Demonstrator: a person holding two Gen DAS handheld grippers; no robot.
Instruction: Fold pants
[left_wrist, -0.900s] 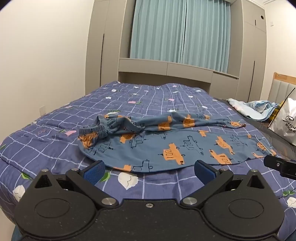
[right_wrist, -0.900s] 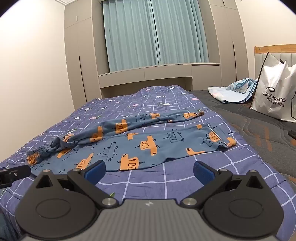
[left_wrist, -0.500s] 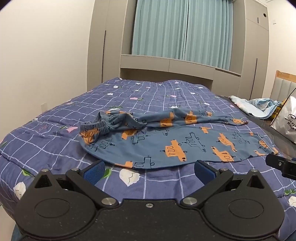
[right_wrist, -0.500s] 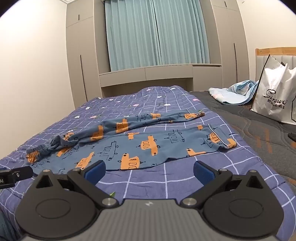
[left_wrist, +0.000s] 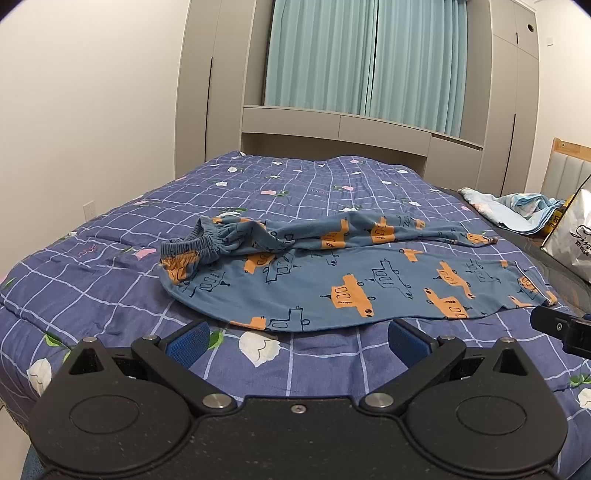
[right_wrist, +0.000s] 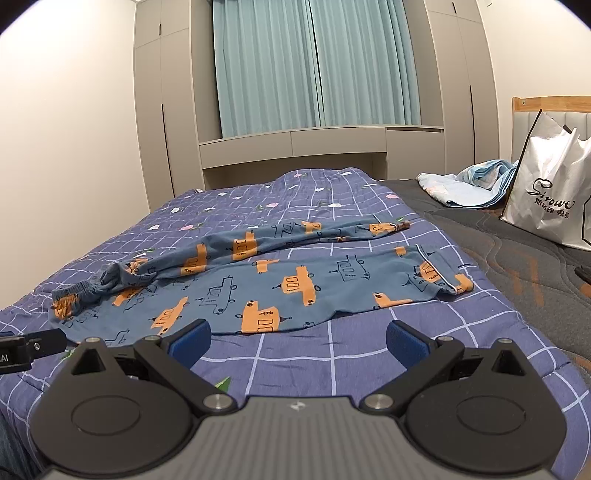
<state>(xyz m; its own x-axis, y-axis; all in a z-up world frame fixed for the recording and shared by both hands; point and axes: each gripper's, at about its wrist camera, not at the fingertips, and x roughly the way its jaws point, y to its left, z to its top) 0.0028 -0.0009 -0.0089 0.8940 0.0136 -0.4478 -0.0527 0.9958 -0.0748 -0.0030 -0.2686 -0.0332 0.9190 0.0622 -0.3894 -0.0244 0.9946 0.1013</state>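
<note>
Blue pants (left_wrist: 332, 273) (right_wrist: 266, 284) with orange car prints lie spread across the bed, waistband bunched at the left and legs running to the right. The near leg lies flat; the far leg is twisted and narrow. My left gripper (left_wrist: 297, 338) hovers open just short of the pants' near edge, nothing between its blue pads. My right gripper (right_wrist: 297, 338) is open too, in front of the near leg's hem side. Each view catches a black tip of the other gripper at its edge.
The bed carries a purple checked quilt (left_wrist: 110, 295) with flower prints. A white shopping bag (right_wrist: 550, 199) and a crumpled light-blue cloth (right_wrist: 469, 184) sit at the right on a dark grey mattress (right_wrist: 517, 266). Wardrobes and teal curtains stand behind.
Both views have dipped slightly toward the bed, so the pants sit a little closer. The pants have not moved and both grippers stay wide.
</note>
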